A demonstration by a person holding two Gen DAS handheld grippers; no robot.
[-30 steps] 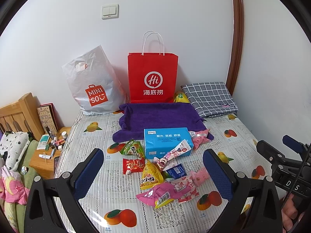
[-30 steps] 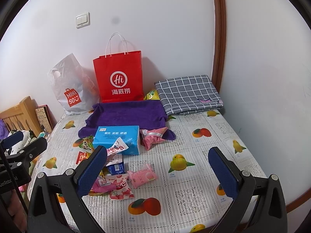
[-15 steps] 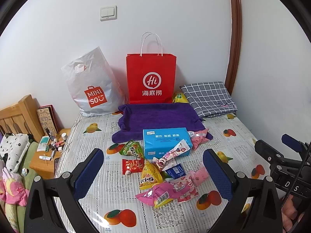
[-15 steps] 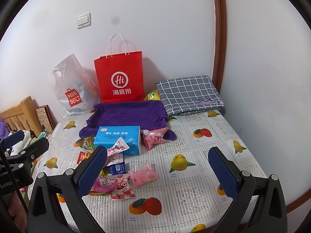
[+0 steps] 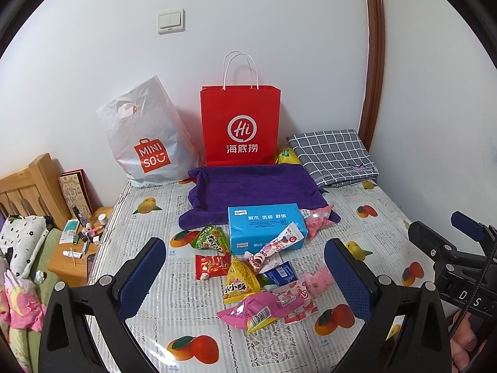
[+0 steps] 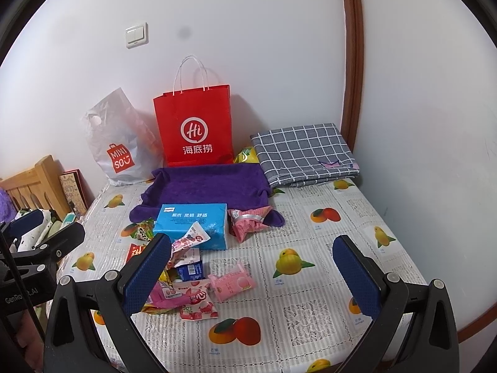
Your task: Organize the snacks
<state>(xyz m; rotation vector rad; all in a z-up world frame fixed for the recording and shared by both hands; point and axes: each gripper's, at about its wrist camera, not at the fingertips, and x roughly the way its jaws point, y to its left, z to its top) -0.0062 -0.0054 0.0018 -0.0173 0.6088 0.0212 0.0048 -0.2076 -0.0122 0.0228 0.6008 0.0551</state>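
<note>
A pile of snack packets lies on the fruit-print table cover (image 5: 149, 276): a yellow triangular packet (image 5: 239, 283), a red packet (image 5: 212, 265), a green packet (image 5: 210, 238), a pink packet (image 5: 248, 309) and a pink wrapped sweet (image 6: 231, 281). A blue tissue pack (image 5: 264, 227) sits behind them, with a pink bag (image 6: 247, 222) to its right. My left gripper (image 5: 245, 279) is open above the pile. My right gripper (image 6: 251, 276) is open and empty, to the right of the pile.
A purple towel (image 5: 251, 186) lies behind the tissue pack. A red paper bag (image 5: 240, 124) and a white Miniso bag (image 5: 146, 143) stand against the wall. A folded checked cloth (image 5: 332, 155) is at the back right. A wooden nightstand (image 5: 80, 248) stands left.
Both views have shifted slightly; the grippers drifted a little nearer the snack pile. Both stay open and nothing on the table has moved.
</note>
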